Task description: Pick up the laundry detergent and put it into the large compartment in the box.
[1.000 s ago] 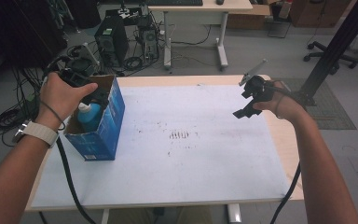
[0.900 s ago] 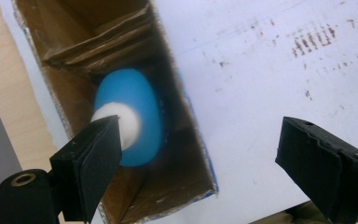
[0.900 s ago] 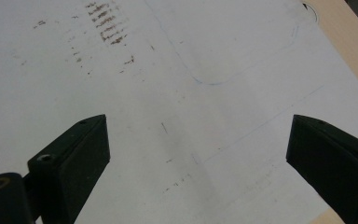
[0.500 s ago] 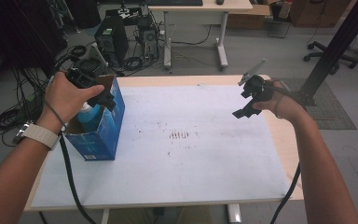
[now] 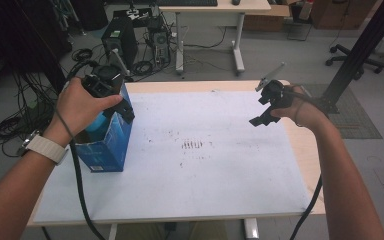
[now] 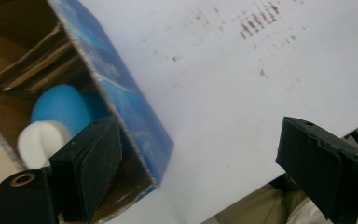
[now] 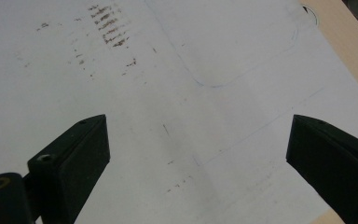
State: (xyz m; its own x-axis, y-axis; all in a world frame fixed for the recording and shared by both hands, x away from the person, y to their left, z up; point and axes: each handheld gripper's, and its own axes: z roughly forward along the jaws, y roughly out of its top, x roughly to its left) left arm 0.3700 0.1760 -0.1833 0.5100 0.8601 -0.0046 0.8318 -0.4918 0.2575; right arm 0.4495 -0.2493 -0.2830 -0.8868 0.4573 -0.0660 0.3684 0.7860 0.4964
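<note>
High view, nearest first: two forearms enter from the bottom edge, over a table (image 5: 190, 200) covered with a white sheet that carries a patch of brown marks (image 5: 194, 145) near its middle. Left gripper (image 5: 111, 95) is held over the open top of a blue cardboard box (image 5: 107, 147) standing at the table's left edge. Left gripper view shows its jaws spread wide and empty, one over the box mouth, the other over bare sheet. Inside the box sits a blue rounded object (image 6: 63, 105) with a white rounded piece (image 6: 39, 142) touching it; their nature cannot be determined. Right gripper (image 5: 266, 107) is raised near the far right of the table, well apart from the box; right gripper view shows its jaws likewise released, with nothing between them.

Assessment: the box is thin card, light and prone to tipping or crushing. The upper wall edge offers the soundest purchase, pinched lightly. Contents may shift if tilted.

Beyond the table: desks, computer towers and cables on the floor.
</note>
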